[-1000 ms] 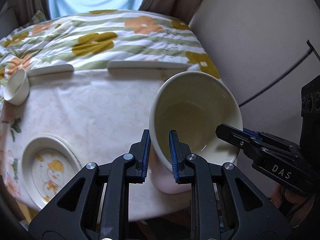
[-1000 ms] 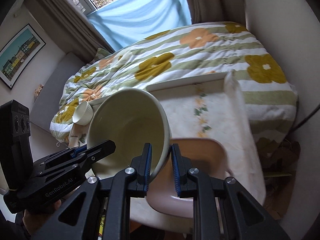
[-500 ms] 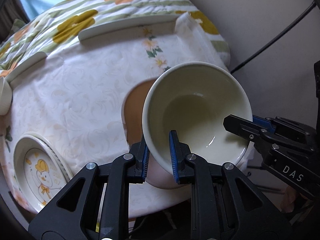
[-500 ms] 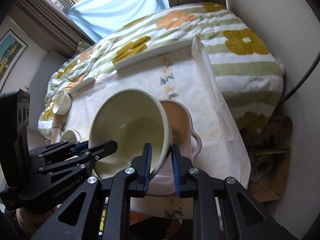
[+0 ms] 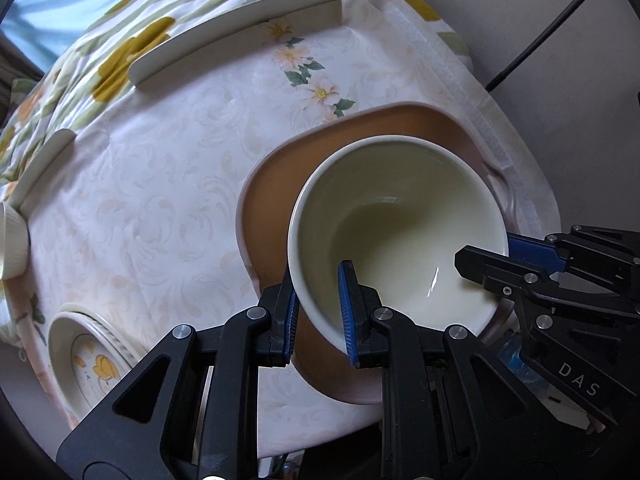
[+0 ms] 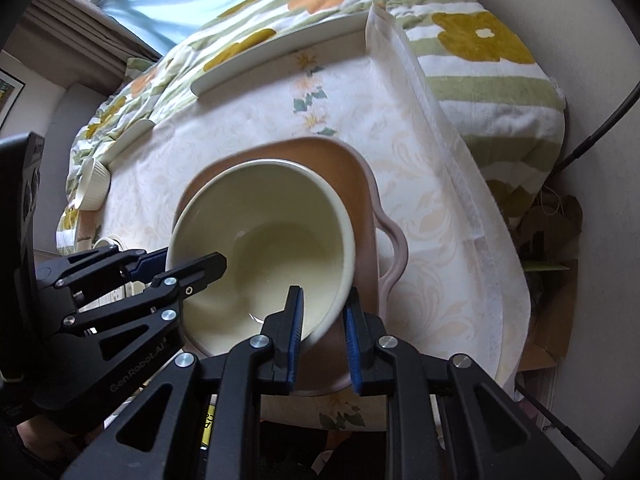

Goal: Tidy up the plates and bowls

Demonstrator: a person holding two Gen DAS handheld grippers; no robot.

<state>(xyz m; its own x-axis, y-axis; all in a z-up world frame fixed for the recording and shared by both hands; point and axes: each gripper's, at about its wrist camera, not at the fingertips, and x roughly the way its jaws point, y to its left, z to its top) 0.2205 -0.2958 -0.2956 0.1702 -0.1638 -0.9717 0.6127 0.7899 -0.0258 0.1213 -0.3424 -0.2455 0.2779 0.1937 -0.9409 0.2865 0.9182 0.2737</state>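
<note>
The bowl (image 5: 400, 224) is held over the handled dish (image 5: 272, 200) near the table's (image 5: 160, 184) right front corner; stacked plates (image 5: 86, 354) (partly cut off) are set at the left front edge.

A cream bowl (image 5: 400, 236), glossy and empty, hangs tilted over a brown square dish (image 6: 360, 184) with a pale pink scalloped rim near the table's corner. A stack of plates (image 5: 90, 354) painted with yellow flowers sits toward the table's opposite edge, well apart, and a small white ribbed cup (image 6: 94, 184) lies on its side.
</note>
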